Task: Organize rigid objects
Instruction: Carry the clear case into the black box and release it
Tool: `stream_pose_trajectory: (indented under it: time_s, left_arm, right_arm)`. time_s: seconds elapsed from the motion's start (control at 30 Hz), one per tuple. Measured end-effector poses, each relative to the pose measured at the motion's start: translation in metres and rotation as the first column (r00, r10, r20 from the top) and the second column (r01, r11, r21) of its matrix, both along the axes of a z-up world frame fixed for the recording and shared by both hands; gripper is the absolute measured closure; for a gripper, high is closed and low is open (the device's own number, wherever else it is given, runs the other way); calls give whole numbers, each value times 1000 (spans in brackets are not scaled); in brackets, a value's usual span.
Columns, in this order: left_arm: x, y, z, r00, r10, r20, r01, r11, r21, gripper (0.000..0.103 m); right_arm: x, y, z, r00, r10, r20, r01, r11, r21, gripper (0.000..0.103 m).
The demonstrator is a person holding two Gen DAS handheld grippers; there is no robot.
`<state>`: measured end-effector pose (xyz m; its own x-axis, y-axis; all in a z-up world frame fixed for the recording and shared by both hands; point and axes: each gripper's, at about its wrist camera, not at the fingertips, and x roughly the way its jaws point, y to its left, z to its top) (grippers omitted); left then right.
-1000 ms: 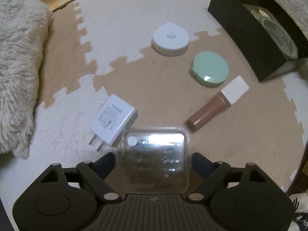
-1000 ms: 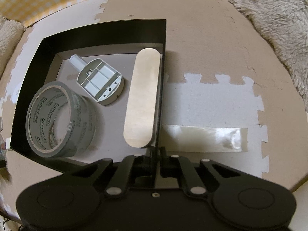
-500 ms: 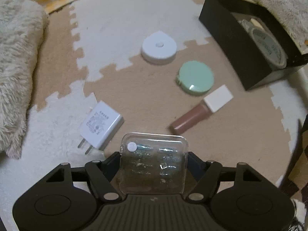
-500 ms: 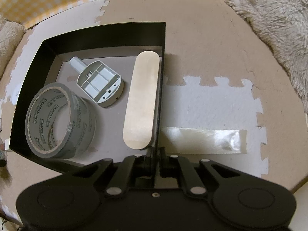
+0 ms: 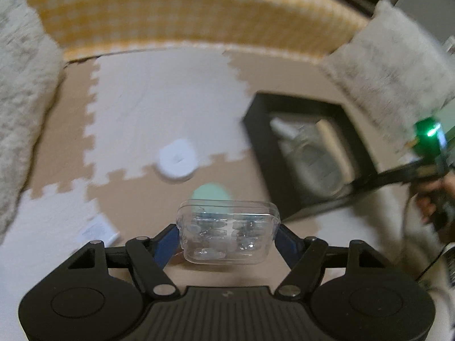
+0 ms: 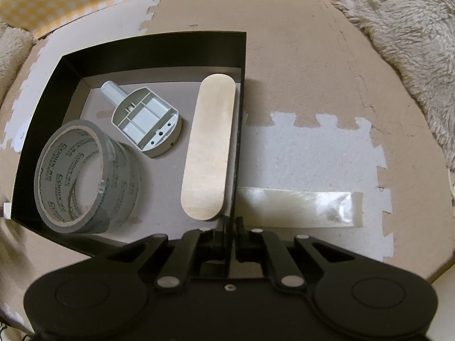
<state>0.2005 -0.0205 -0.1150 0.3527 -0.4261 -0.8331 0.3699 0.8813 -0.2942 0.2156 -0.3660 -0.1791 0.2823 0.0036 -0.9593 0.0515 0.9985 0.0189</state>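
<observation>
My left gripper (image 5: 227,236) is shut on a clear plastic case (image 5: 227,231), held off the mat by its two short sides. Past it and to the right stands the black box (image 5: 256,142). My right gripper (image 6: 230,224) is shut on the box's right wall (image 6: 240,113), pointing steeply down. Inside the box lie a roll of clear tape (image 6: 82,176), a grey plastic part (image 6: 148,125) and an oval wooden board (image 6: 209,150). On the mat sit a white round device (image 5: 177,160), a mint compact (image 5: 212,193) and a white charger (image 5: 98,228).
Fluffy cushions (image 6: 403,28) flank the beige and white foam mat (image 5: 159,99), with yellow checked fabric (image 5: 170,14) at the back. A strip of clear tape (image 6: 298,207) lies on the mat right of the box. A hand on the other gripper's handle (image 5: 432,199) shows at the right.
The left gripper's jaws closed on the clear case and it rose off the mat with it, tilting up, so the objects on the mat look smaller and farther. The right gripper stayed put.
</observation>
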Motion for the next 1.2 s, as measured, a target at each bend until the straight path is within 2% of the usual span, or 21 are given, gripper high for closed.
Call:
stream_pose_trajectory:
  time_s: [0.33, 0.6, 0.8, 0.97, 1.13, 1.2]
  left_arm:
    - [28, -97, 22, 998, -1, 60, 7, 994, -105, 29]
    - [56, -180, 21, 997, 2, 79, 7, 993, -119, 29]
    - [78, -218, -1, 999, 32, 6, -31, 996, -83, 29]
    - [91, -232, -22, 995, 59, -75, -61, 997, -35, 29]
    - [100, -239, -27, 993, 93, -74, -95, 995, -26, 29]
    - [101, -240, -28, 991, 106, -77, -108, 994, -25, 20]
  right_arm:
    - [-1, -2, 0, 1000, 7, 1, -7, 1000, 6, 98]
    - [-2, -1, 0, 1000, 10, 3, -10, 1000, 6, 98]
    - [-3, -2, 0, 1000, 11, 4, -11, 1000, 8, 98]
    - [-3, -2, 0, 1000, 11, 6, -11, 1000, 12, 98]
    - [-3, -2, 0, 1000, 15, 6, -15, 1000, 11, 98]
    - [-3, -2, 0, 1000, 15, 6, -15, 1000, 12, 98]
